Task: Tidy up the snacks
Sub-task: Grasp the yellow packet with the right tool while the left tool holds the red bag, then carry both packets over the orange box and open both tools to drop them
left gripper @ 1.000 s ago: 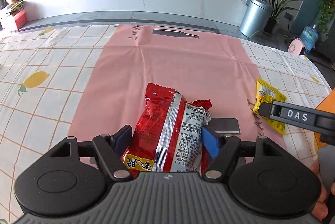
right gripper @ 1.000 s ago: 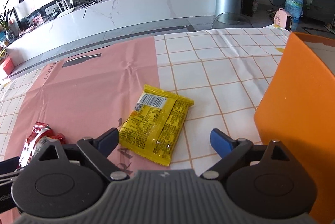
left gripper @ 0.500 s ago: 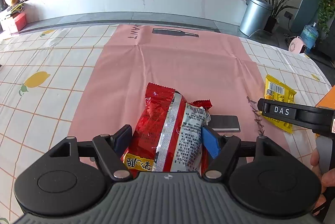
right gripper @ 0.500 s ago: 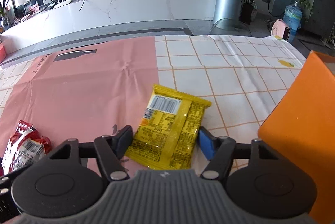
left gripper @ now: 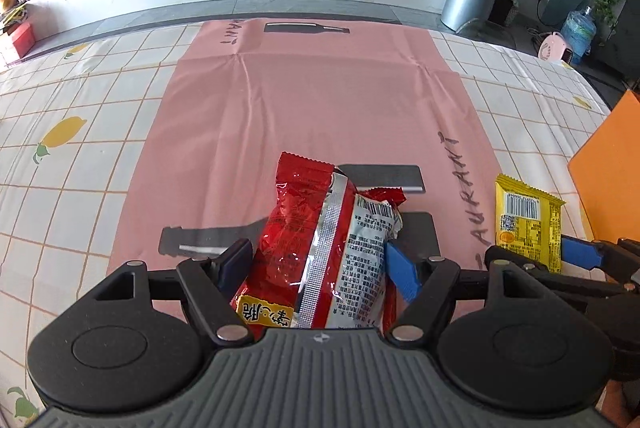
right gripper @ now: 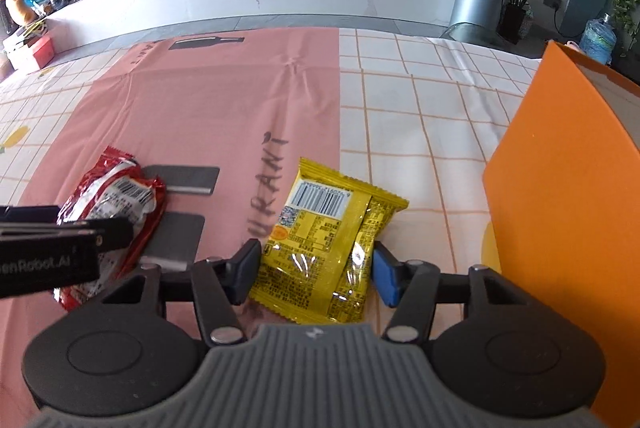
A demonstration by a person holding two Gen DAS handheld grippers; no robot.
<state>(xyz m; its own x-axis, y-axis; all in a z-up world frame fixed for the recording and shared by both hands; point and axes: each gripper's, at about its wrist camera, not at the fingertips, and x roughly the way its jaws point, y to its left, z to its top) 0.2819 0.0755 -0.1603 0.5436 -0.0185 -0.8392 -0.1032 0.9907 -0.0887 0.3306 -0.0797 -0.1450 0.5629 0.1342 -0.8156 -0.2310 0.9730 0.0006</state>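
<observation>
Your left gripper (left gripper: 316, 264) pinches the red snack packet (left gripper: 320, 252), while your right gripper (right gripper: 316, 268) has just been closing, pinching the yellow snack packet (right gripper: 324, 240).

- The red snack packet (left gripper: 320, 260) is glossy, crinkled foil-like plastic with a silvery seam.
- The yellow snack packet (right gripper: 324, 244) is shiny plastic film.
- The pink mat (left gripper: 320, 99) looks matt, smooth and creased.
- The checked tablecloth (right gripper: 420, 115) looks like soft matt cloth.
- The orange box (right gripper: 560, 211) has a matt, smooth wall.
</observation>
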